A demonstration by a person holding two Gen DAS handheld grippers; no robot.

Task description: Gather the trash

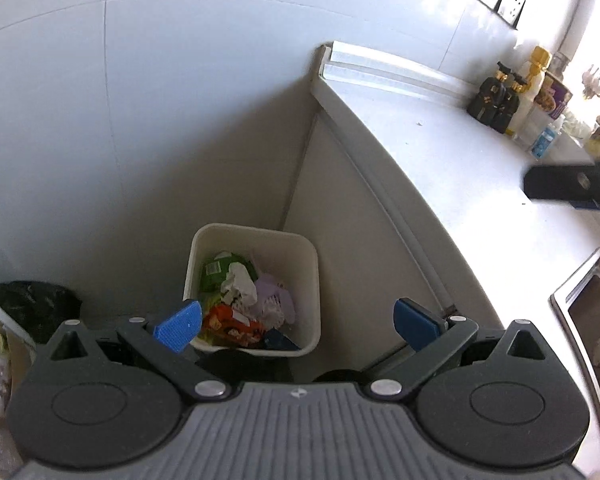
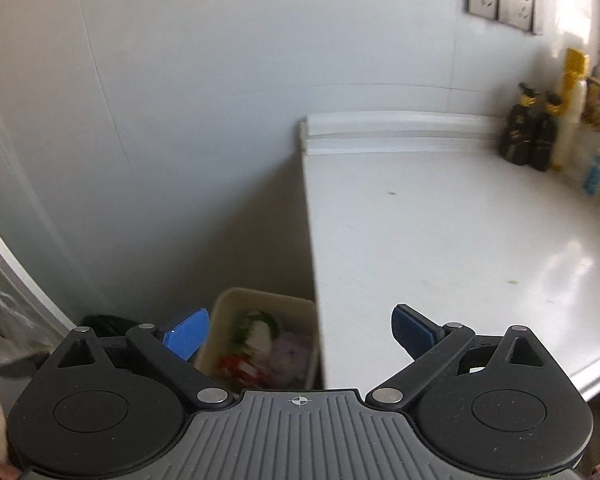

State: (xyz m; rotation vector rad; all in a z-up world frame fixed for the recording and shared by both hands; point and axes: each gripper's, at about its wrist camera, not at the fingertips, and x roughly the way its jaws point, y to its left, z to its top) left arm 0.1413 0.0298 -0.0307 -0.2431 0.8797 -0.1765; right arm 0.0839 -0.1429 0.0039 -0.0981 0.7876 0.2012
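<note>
Left tongs: spread wide, nothing between the blue pads, angled down over the bin.
Right tongs: spread wide and empty; in the left wrist view one dark finger of them shows at 3 o'clock above the desk.
Bin: cream, square, on the floor in the corner between the wall and the desk's side panel, at 6 o'clock in both views.
Trash: inside the bin; a green wrapper, white crumpled paper, pale purple plastic, an orange-red packet.
Desk: white top, bare but for small crumbs.
Bottles: dark and cream, grouped against the wall at 2 o'clock.
Black bag: on the floor at 8 o'clock, left of the bin.
Sink: steel, at 4 o'clock.
</note>
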